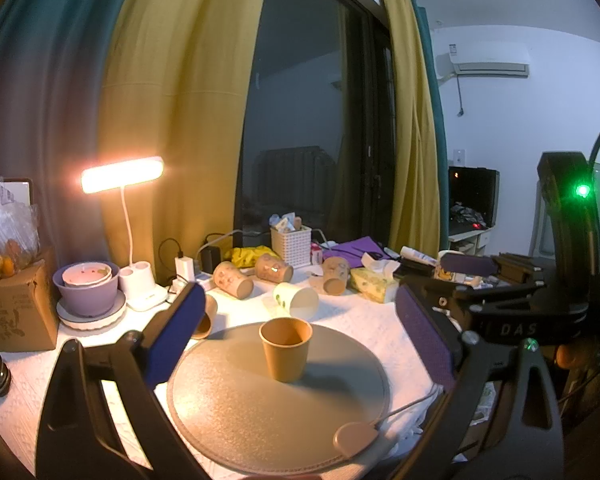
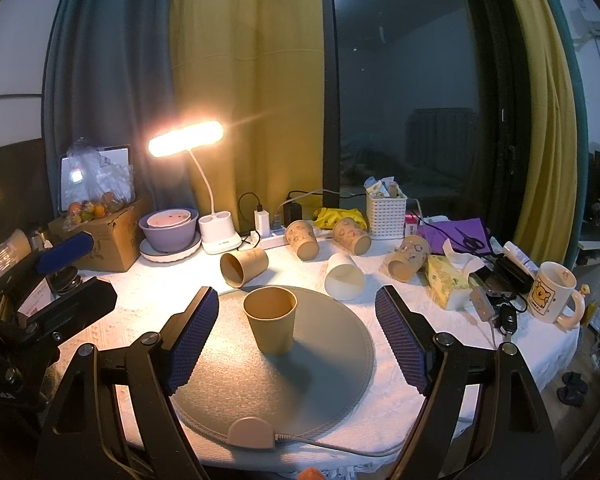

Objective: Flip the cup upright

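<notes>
A plain brown paper cup stands upright, mouth up, on a round grey mat. My left gripper is open and empty, its blue pads wide apart on either side of the cup and short of it. My right gripper is also open and empty, with the cup between and just beyond its pads. The right gripper's body also shows at the right edge of the left wrist view. The left gripper's body also shows at the left edge of the right wrist view.
Several paper cups lie on their sides behind the mat, among them a white one and a brown one. A lit desk lamp, purple bowls, a cardboard box, a white basket, a tissue pack and a mug crowd the table's back and right.
</notes>
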`<act>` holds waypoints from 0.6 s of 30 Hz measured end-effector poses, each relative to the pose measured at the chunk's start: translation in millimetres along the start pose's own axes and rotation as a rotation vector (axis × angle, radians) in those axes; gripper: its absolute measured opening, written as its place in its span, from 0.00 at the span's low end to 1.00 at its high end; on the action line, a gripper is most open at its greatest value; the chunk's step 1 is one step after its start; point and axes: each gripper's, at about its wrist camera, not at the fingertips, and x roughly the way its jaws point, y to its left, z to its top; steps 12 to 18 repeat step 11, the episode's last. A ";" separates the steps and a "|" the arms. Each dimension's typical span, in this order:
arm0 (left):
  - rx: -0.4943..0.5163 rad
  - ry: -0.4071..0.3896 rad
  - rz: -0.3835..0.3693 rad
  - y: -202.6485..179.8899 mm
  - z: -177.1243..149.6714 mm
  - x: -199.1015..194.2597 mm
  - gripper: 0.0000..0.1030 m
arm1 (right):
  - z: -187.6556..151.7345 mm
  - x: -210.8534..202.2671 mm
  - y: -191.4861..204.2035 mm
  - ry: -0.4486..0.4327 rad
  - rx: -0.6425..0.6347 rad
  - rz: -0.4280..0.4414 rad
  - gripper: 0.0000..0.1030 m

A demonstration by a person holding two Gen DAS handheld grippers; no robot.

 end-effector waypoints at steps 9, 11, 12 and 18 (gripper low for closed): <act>0.000 -0.005 -0.004 -1.6 0.2 -1.2 0.94 | 0.2 0.1 -0.1 -0.001 0.000 0.001 0.81; -0.003 -0.011 -0.013 -2.3 0.6 -2.3 0.94 | -0.3 -0.1 -0.2 -0.001 0.000 0.000 0.81; -0.003 -0.011 -0.013 -2.3 0.6 -2.3 0.94 | -0.3 -0.1 -0.2 -0.001 0.000 0.000 0.81; -0.003 -0.011 -0.013 -2.3 0.6 -2.3 0.94 | -0.3 -0.1 -0.2 -0.001 0.000 0.000 0.81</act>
